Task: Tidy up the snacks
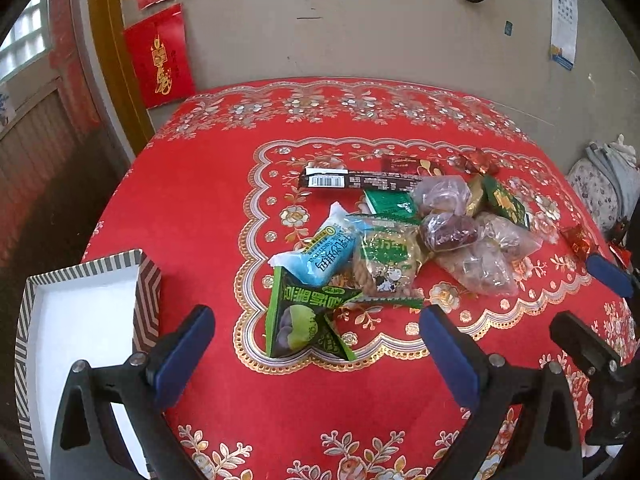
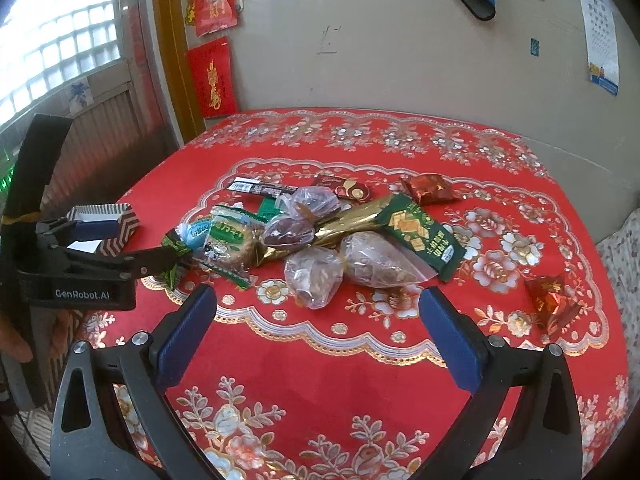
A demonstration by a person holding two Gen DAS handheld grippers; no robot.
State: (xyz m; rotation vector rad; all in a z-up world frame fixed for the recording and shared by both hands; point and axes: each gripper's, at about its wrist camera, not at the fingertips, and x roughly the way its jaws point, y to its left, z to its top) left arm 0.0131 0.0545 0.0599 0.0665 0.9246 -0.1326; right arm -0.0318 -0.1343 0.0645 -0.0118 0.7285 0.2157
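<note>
Left wrist view first: the snacks [image 1: 400,236] sit in one loose heap at the middle of the worktop [image 1: 192,208], on its red flowered cover. The striped box [image 1: 84,276] at 8 o'clock shows a bare white floor where it can be seen, so by my reading the sorting has hardly begun and nearly everything is left. Nearest is a green triangular packet [image 1: 304,320], flat on the cover, with a pale blue packet [image 1: 320,252] just beyond at 12 o'clock of it. The left tool [image 1: 316,340] hangs low over the near side of the heap, blue pads spread wide, released, nothing between them; the green packet lies in line with the gap. At 3 o'clock the right tool [image 1: 600,296] pokes in, also spread.

Over to the right wrist view: same heap, seen from the other side. Clear bags of dark fruit [image 2: 316,276] lie closest, a long green wrapper [image 2: 424,232] at 1 o'clock, and two red sweets [image 2: 552,304] apart at 3 o'clock. The right tool [image 2: 318,332] hovers short of the bags, released, empty. At 9 o'clock the left tool reaches in towards the heap's edge, the box behind it.
</note>
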